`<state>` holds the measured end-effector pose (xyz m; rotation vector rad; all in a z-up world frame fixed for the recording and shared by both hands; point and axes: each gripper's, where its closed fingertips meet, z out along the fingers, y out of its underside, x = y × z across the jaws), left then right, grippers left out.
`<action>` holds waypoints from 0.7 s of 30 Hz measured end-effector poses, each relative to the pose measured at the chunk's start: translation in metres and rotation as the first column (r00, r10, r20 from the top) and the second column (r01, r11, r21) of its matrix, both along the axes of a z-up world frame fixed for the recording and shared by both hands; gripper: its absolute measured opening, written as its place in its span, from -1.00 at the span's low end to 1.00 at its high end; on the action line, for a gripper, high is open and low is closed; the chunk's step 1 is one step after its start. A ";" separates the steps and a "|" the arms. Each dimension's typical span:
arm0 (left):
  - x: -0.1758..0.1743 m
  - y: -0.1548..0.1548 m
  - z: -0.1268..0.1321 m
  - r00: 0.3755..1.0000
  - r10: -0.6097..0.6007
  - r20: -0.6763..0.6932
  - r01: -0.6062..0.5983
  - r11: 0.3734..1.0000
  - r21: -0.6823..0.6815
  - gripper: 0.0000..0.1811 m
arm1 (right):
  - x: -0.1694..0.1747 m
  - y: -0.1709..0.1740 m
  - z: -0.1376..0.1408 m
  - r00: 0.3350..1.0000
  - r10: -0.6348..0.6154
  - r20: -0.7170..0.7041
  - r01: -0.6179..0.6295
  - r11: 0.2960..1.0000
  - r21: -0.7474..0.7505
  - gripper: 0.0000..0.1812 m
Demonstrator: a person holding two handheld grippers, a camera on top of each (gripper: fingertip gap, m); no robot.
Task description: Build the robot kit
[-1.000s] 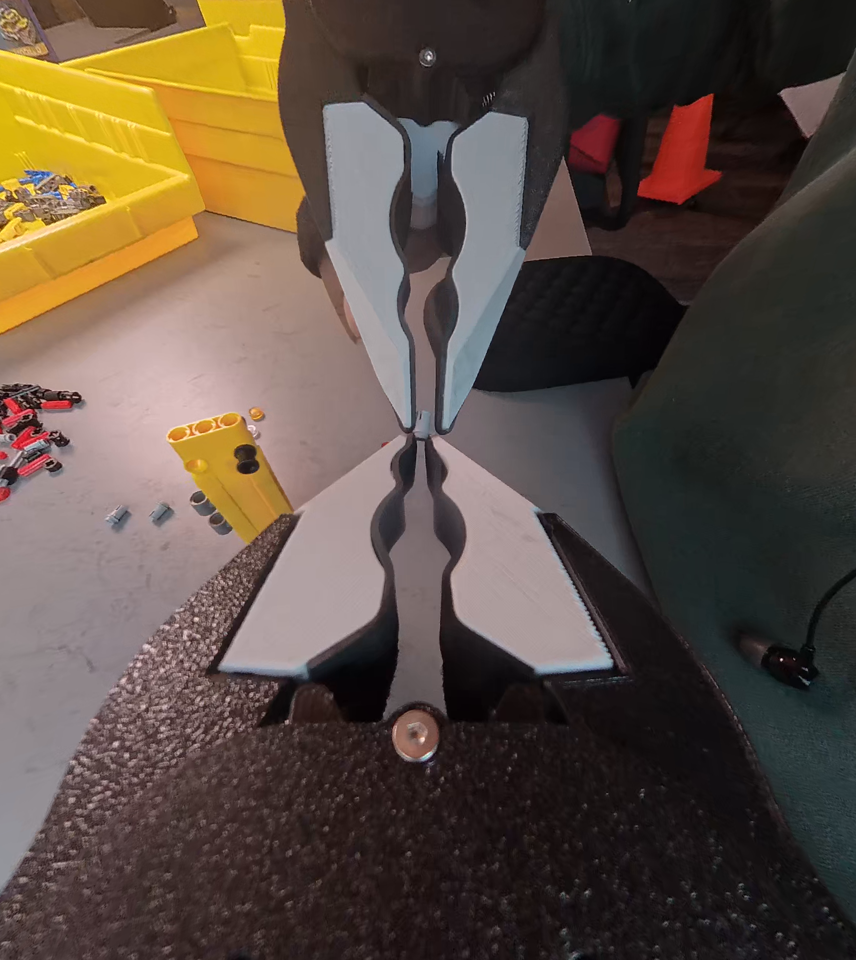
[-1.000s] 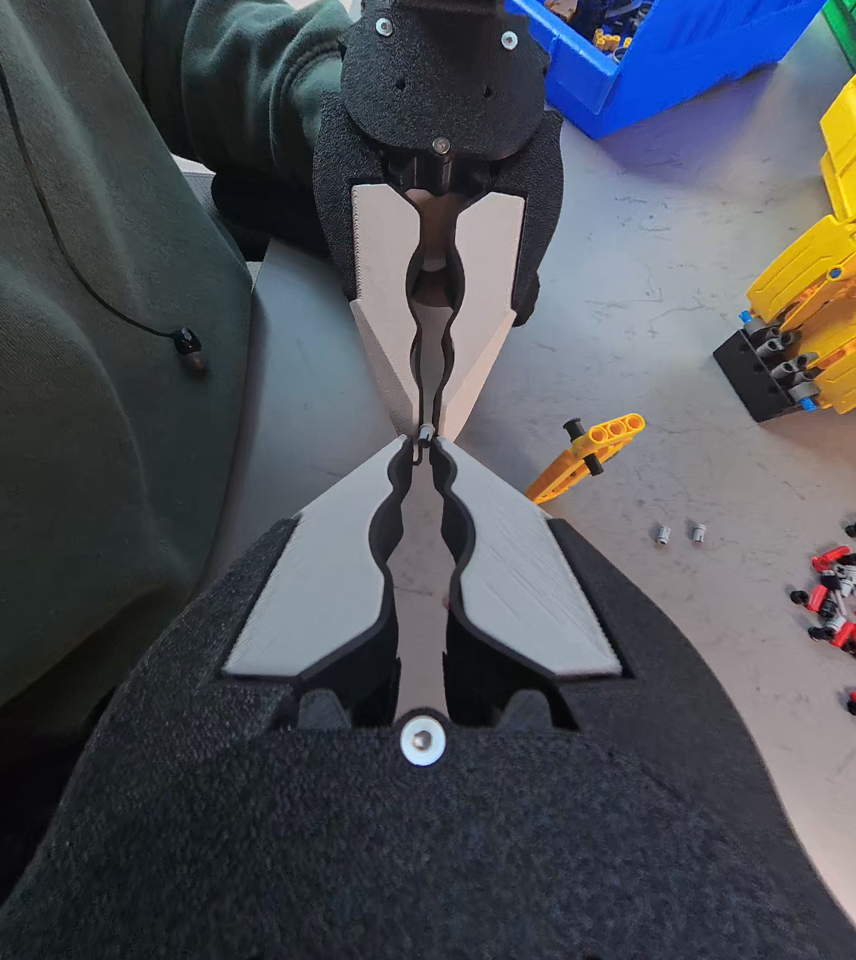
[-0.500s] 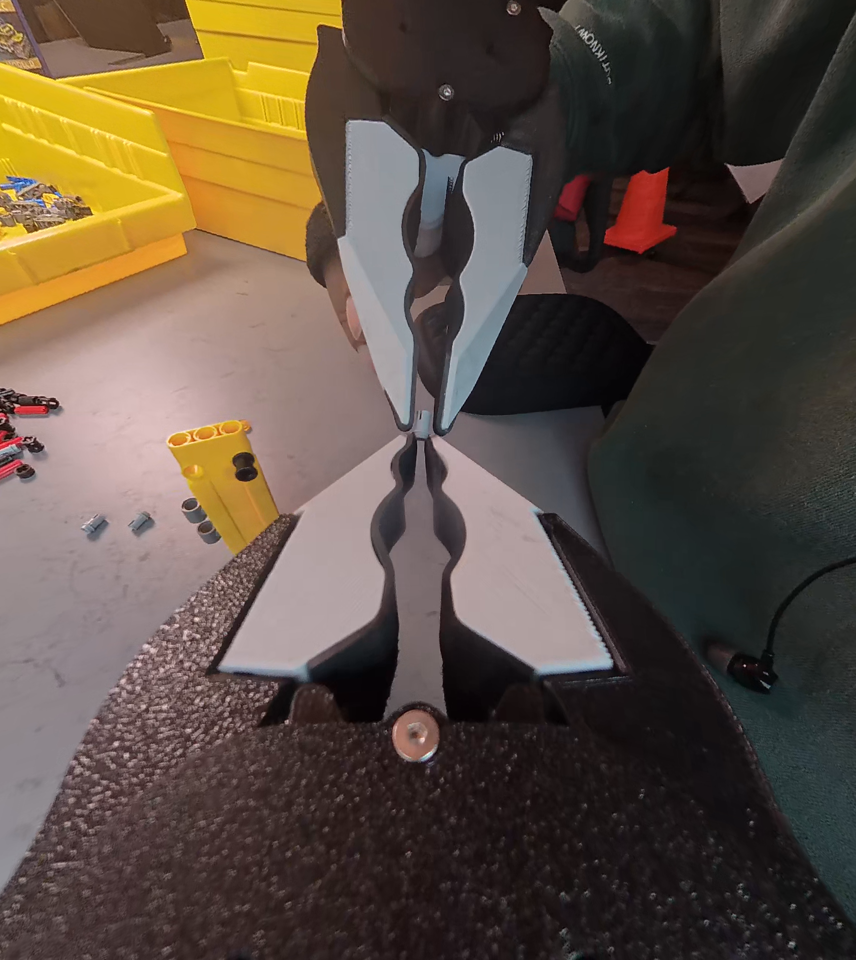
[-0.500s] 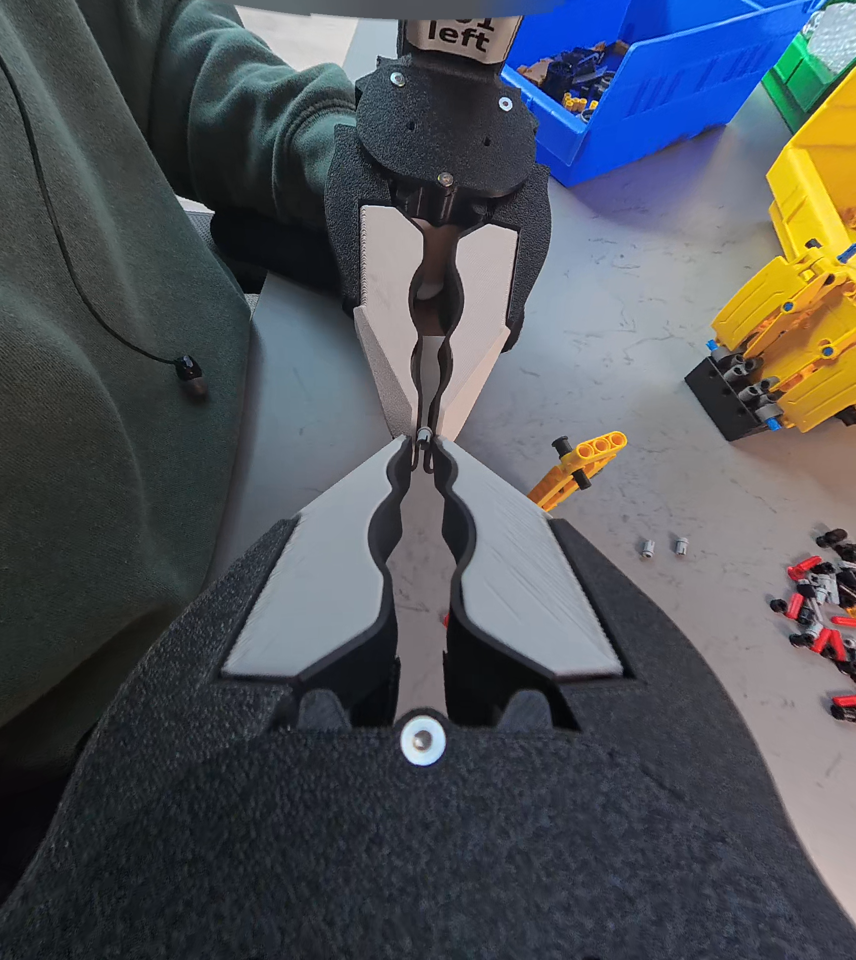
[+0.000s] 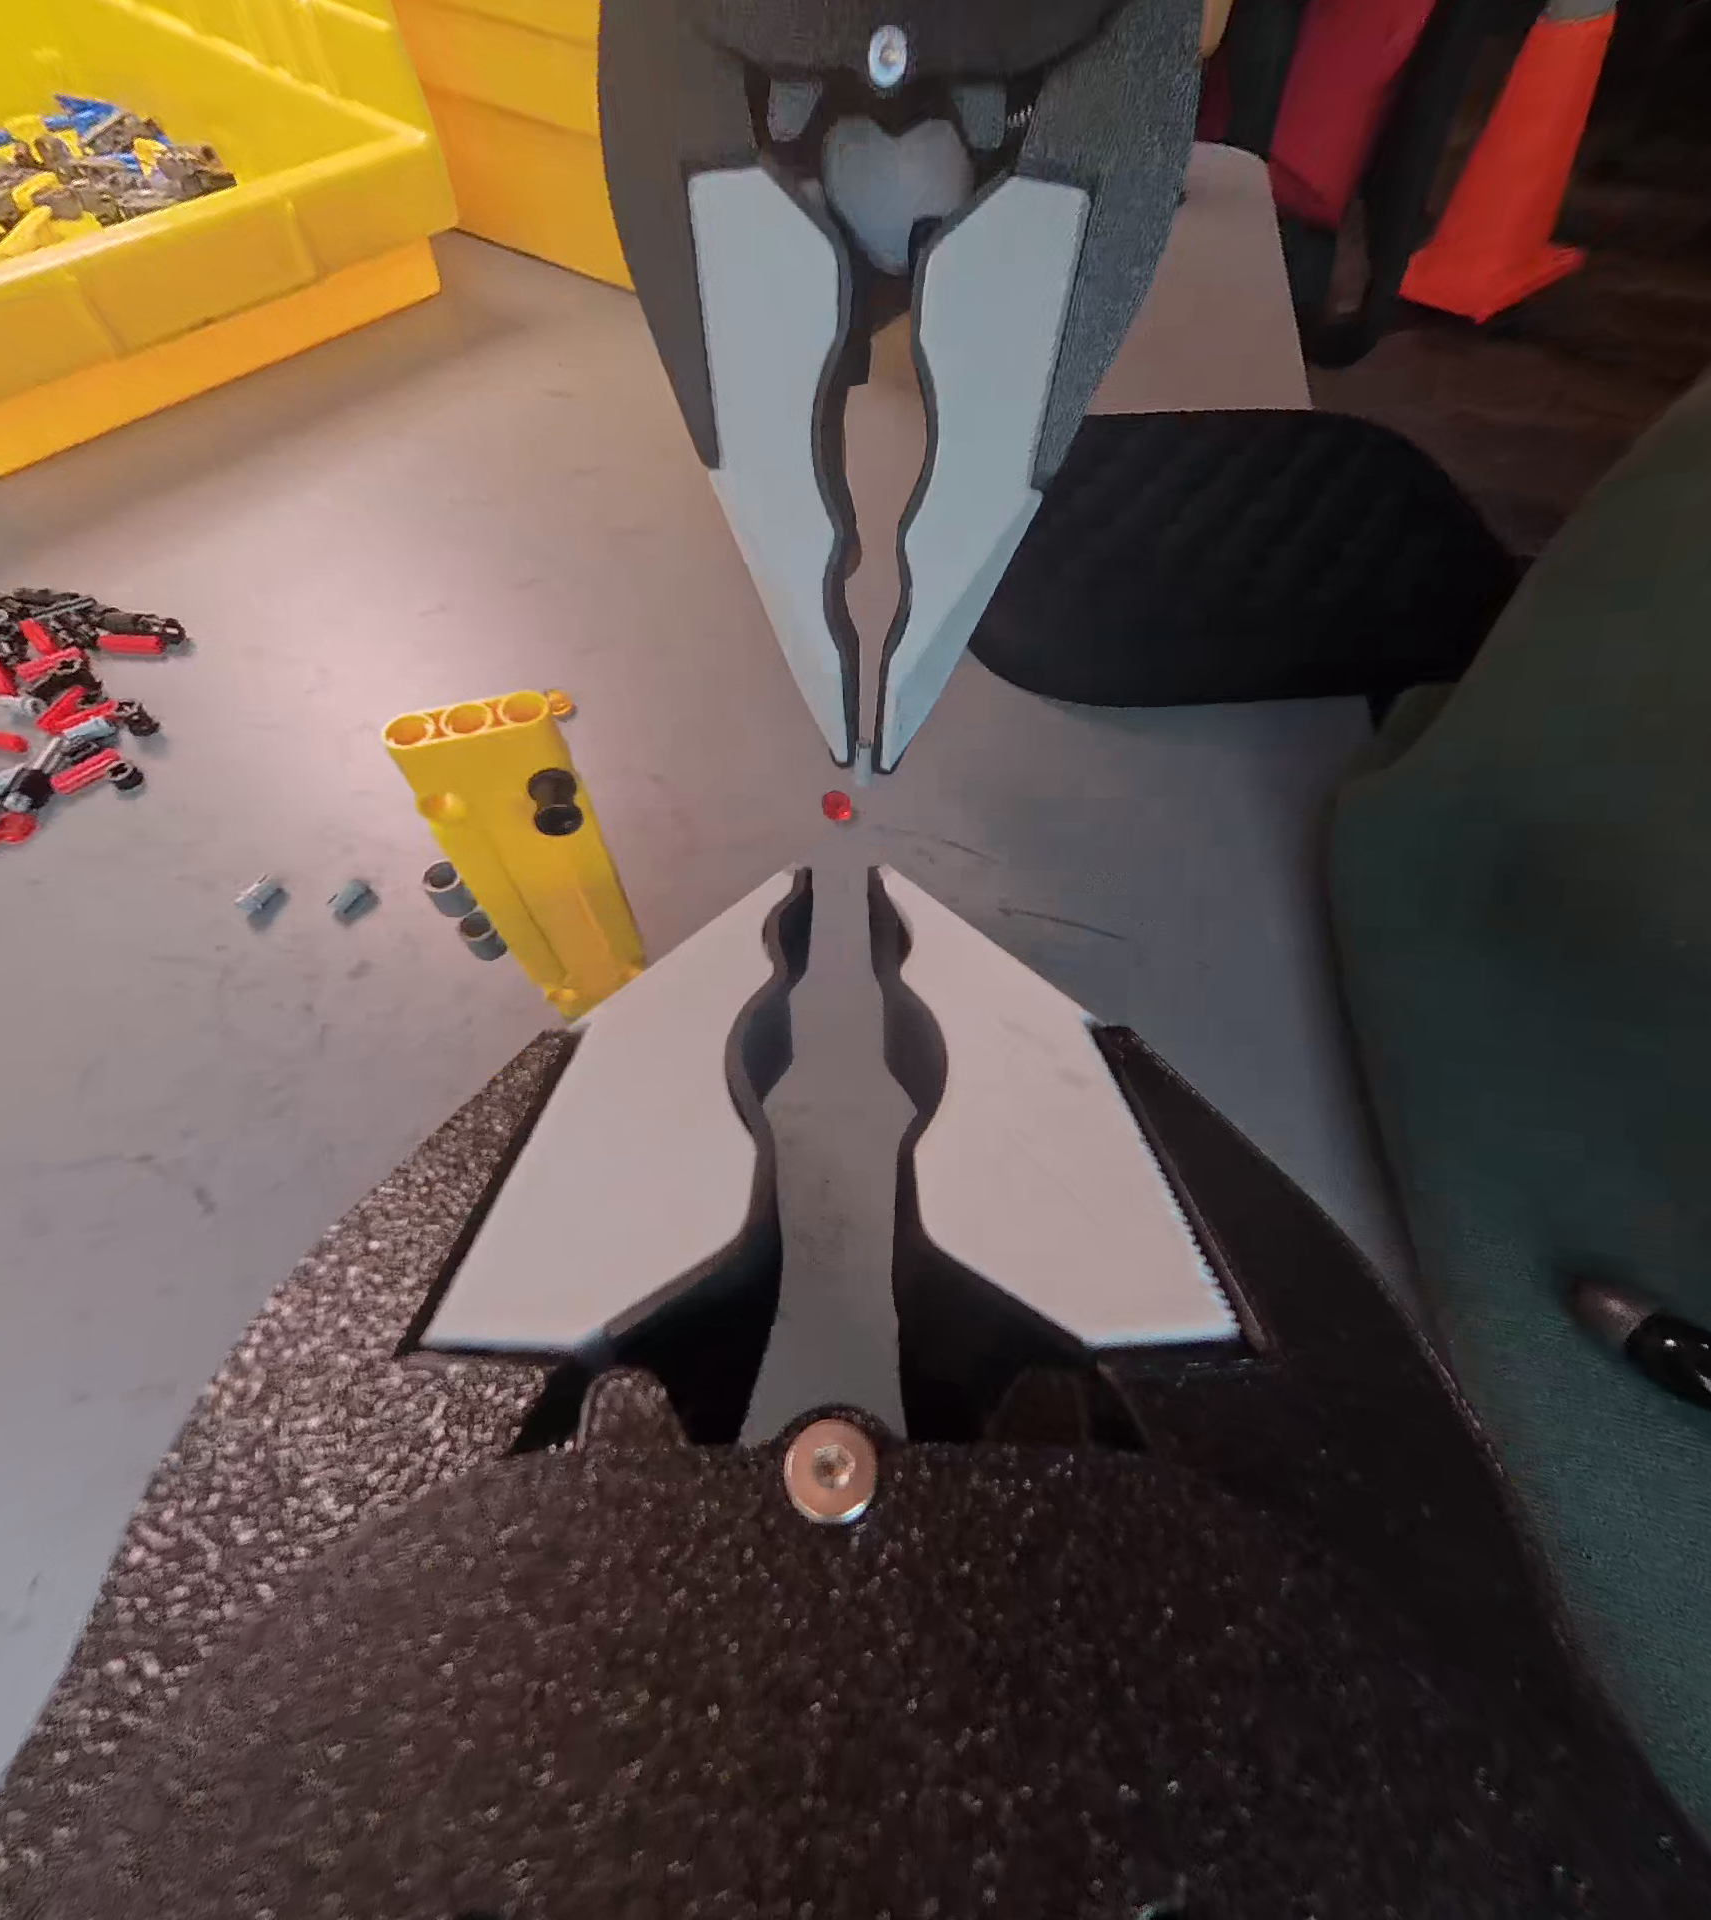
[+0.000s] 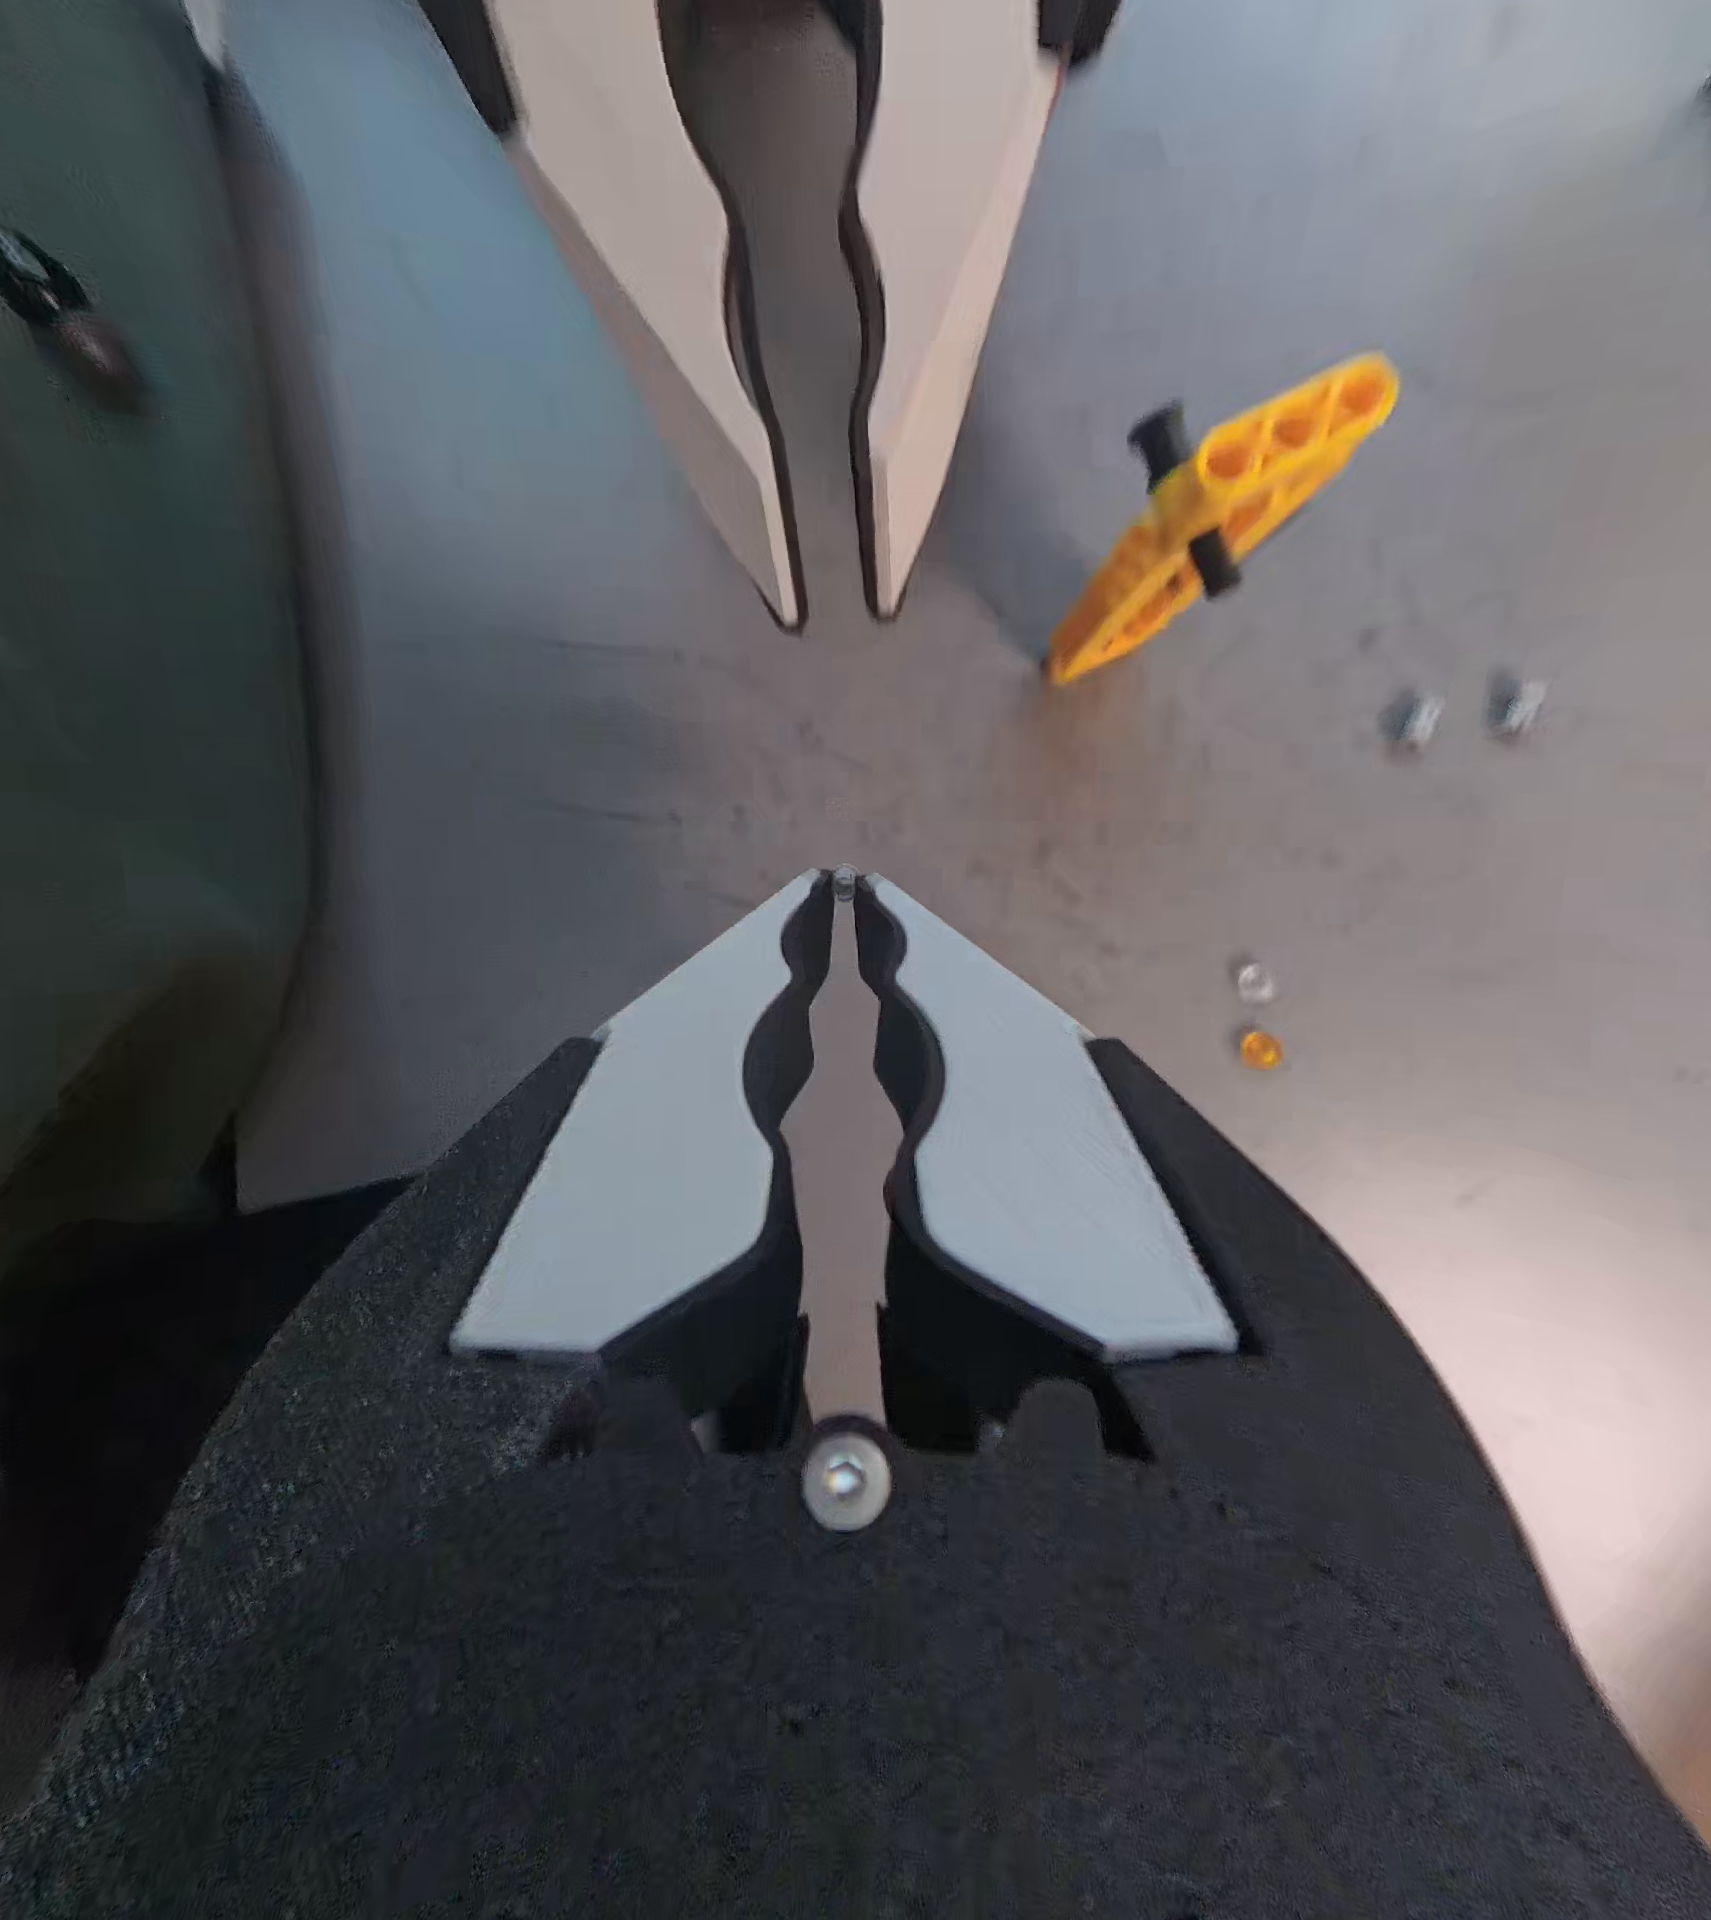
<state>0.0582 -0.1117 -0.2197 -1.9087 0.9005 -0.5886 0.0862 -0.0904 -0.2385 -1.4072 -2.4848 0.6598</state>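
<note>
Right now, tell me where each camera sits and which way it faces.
Left wrist view: on the left gripper, facing the right gripper and its pin over the table; green top at right.
Right wrist view: on the right gripper, facing the left one; green top at left.
Shared: both grippers, yellow beam, table.

No writing can be read here — not on bins, bricks or either tool.
</note>
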 end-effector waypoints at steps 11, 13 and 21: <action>-0.014 0.006 0.006 0.997 0.074 -0.018 -0.073 0.997 0.037 -0.85 | 0.009 0.013 -0.025 0.977 -0.007 0.215 -0.012 0.996 0.088 -0.96; -0.015 0.006 0.006 0.997 0.076 -0.025 -0.075 0.996 0.042 -0.85 | 0.008 0.014 -0.025 0.976 -0.013 0.220 -0.007 0.996 0.089 -0.96; -0.014 0.006 0.003 0.997 0.073 -0.033 -0.072 0.997 0.036 -0.85 | 0.005 0.013 -0.026 0.967 0.008 0.255 -0.044 0.990 0.136 -0.96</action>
